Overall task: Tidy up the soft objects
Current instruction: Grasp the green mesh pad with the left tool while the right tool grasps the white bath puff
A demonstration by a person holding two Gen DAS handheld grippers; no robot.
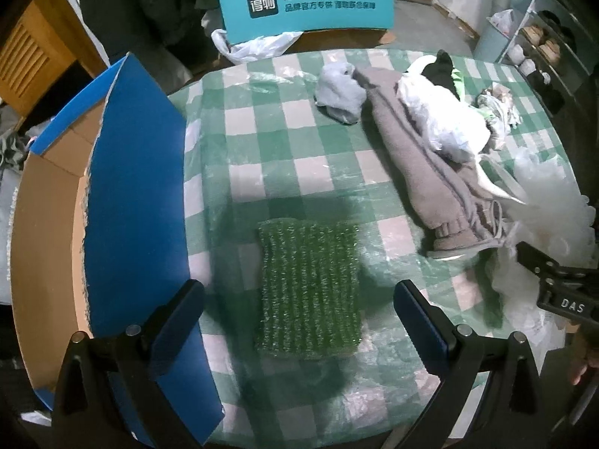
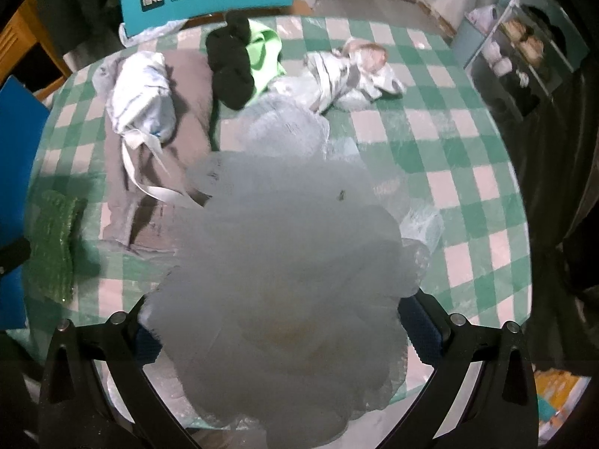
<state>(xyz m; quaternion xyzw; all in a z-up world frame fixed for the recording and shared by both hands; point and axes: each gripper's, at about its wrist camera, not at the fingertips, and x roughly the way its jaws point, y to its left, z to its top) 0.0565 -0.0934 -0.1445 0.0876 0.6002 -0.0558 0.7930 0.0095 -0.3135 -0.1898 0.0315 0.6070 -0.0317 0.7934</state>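
A green scrubby pad [image 1: 309, 292] lies flat on the checked tablecloth [image 1: 262, 138], right between the fingers of my left gripper [image 1: 299, 318], which stands open just above it. A white mesh bath pouf [image 2: 284, 262] fills the right wrist view and sits between the fingers of my right gripper [image 2: 284, 310]. Its jaws are spread as wide as the left ones, and its fingertips are hidden by the mesh. Grey-brown trousers [image 1: 423, 164], a pale grey cloth [image 1: 338, 91], a white tied bag [image 2: 142, 93] and a black item [image 2: 228, 67] lie further back.
A cardboard box with a blue flap [image 1: 138, 194] stands at the table's left edge, close to my left finger. A teal chair back [image 1: 305, 5] is behind the table. A striped bundle [image 2: 348, 71] lies at the far right. Shelves [image 2: 524, 48] stand to the right.
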